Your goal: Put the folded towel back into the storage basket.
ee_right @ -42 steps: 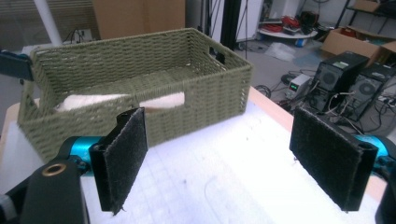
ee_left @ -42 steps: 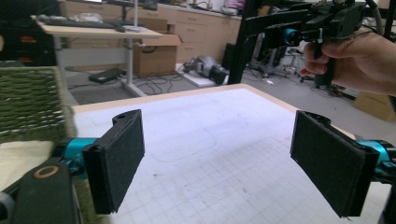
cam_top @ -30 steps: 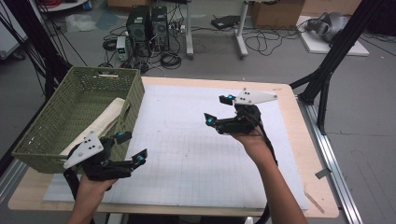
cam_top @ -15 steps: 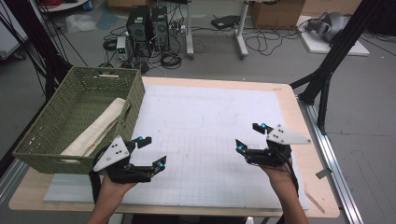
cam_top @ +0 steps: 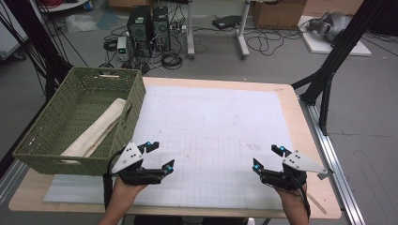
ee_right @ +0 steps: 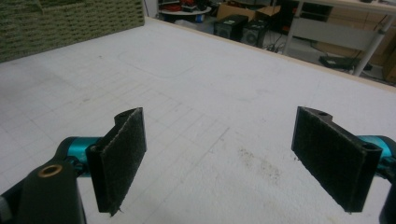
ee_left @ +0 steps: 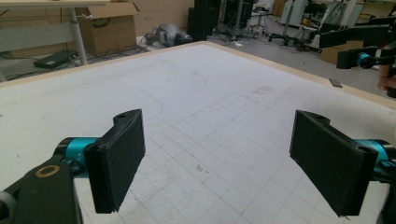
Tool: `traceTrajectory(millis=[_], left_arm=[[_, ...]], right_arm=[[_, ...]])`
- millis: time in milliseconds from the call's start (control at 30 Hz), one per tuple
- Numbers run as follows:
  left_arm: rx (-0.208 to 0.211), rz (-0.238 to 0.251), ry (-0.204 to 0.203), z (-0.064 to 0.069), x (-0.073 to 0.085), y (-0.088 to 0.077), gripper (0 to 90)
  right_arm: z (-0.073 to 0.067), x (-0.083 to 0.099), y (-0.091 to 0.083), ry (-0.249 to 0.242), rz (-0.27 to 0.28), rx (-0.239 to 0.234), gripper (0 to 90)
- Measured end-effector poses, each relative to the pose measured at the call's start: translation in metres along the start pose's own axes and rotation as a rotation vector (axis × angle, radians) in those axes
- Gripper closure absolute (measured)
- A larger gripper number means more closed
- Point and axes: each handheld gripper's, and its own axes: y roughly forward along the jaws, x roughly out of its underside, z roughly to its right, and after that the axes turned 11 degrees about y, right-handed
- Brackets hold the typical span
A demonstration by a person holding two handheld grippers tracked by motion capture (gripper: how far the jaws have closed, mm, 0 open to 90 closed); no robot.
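My left gripper [cam_top: 158,155] rests low near the table's front left, just right of the green woven basket [cam_top: 47,145], jaws wide apart and empty. In the left gripper view its gripper [ee_left: 219,163] frames bare white gridded mat [ee_left: 201,107]. At the front right my right gripper [cam_top: 267,158] is also open with nothing between its pads; the right gripper view shows this gripper [ee_right: 224,161] over the mat [ee_right: 196,93]. A rolled beige cloth [cam_top: 96,131] lies inside the basket.
The white gridded mat [cam_top: 211,126] covers most of the wooden table [cam_top: 300,122]. The basket wall [ee_right: 70,23] appears far left in the right gripper view. Computers, cables and boxes sit on the floor beyond the table. A black frame leg [cam_top: 328,70] stands at the right.
Both grippers have drawn back toward the table's front edge; the left moved right away from the basket, the right came down from mid-table. Both stayed open.
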Motion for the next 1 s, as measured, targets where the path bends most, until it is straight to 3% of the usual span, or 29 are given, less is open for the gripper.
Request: traceTrajectory(millis=[467,1000], left_arm=[[-0.017,-0.009,0.001,0.0008,0.0046,-0.0007,18.6],[-0.034,0.005,-0.012,-0.0011,0.0035,-0.0021,18.6]], right_arm=[[0.0023,0.0062,-0.0027,0.014,0.005,0.024,16.6],[0.0007,0.0067,-0.0006,0.005,0.003,0.016,16.6]])
